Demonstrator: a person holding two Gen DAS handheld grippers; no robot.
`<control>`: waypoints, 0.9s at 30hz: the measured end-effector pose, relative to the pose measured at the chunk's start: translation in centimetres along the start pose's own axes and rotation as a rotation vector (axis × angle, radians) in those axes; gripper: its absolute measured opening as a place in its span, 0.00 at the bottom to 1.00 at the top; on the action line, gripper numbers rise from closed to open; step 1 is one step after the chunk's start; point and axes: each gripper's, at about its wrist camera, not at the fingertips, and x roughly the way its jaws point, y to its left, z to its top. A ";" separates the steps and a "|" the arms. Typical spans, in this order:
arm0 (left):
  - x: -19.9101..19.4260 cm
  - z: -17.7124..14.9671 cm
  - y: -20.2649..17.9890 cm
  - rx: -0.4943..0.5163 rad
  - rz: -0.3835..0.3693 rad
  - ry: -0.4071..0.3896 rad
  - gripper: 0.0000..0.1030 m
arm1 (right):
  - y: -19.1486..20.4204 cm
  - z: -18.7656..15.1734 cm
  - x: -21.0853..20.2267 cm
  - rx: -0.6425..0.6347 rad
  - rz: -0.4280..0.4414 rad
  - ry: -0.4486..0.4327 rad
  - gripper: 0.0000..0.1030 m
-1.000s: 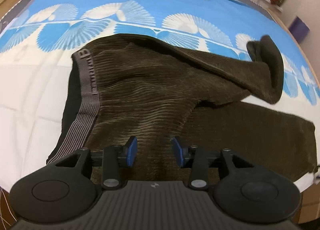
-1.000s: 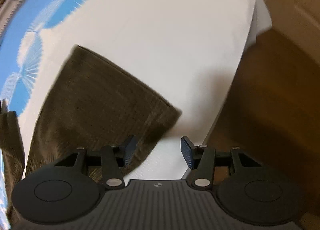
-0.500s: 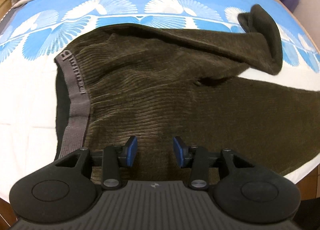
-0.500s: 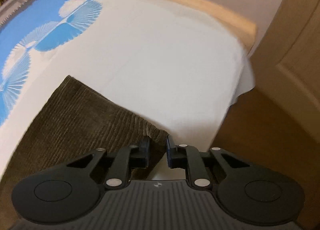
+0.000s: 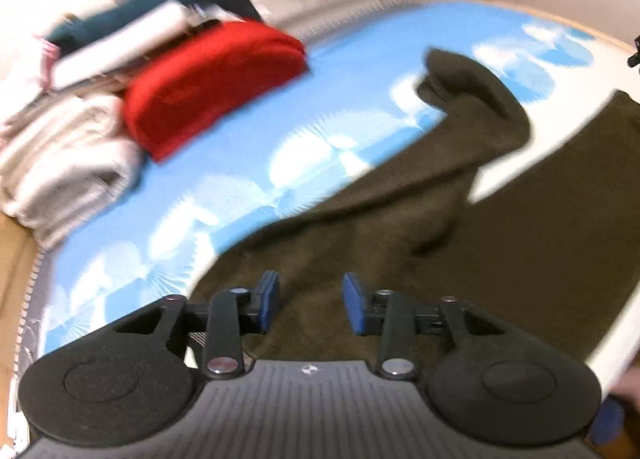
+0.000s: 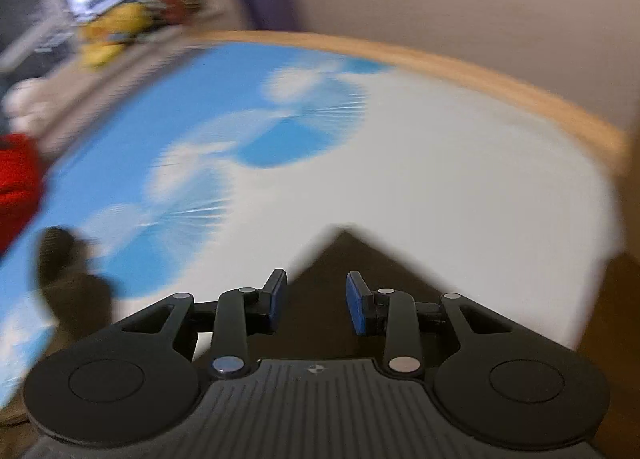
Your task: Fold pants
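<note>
Dark olive corduroy pants (image 5: pixel 460 243) lie spread on the bed. One leg is bent, with its curled cuff (image 5: pixel 472 87) on the blue print; the other leg runs to the right. My left gripper (image 5: pixel 308 309) is open and empty just above the pants' body. In the right wrist view a corner of the leg end (image 6: pixel 340 259) points away from me. My right gripper (image 6: pixel 316 301) is open over that corner. The bent leg's cuff shows there too (image 6: pixel 68 267). Both views are blurred by motion.
The bed cover (image 5: pixel 224 163) is blue with white fans, and white (image 6: pixel 460 163) near the foot. A red folded garment (image 5: pixel 208 83) and grey-white folded laundry (image 5: pixel 60 155) lie at the far left. A wooden bed edge (image 6: pixel 480 75) curves along the right.
The left gripper swung its view left toward the folded laundry and stayed open. The right gripper, nearly shut at the leg-end corner half a second ago, has opened and sits over that corner.
</note>
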 end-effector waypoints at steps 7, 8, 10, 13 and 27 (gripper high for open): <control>4.0 1.5 1.6 -0.172 0.039 0.134 0.15 | 9.6 -0.5 4.2 -0.032 0.279 0.120 0.33; 4.7 1.5 1.6 -0.180 0.052 0.162 0.15 | 10.6 -0.7 5.1 -0.028 0.290 0.138 0.33; 5.8 1.7 1.6 -0.163 0.095 0.195 0.15 | 12.5 -1.1 6.9 -0.016 0.305 0.177 0.33; 6.4 1.9 2.2 -0.218 0.095 0.198 0.15 | 15.0 -2.0 9.7 -0.003 0.296 0.231 0.34; 9.7 5.0 -1.4 -0.226 -0.140 0.098 0.16 | 17.4 -4.9 18.5 0.310 0.292 0.329 0.45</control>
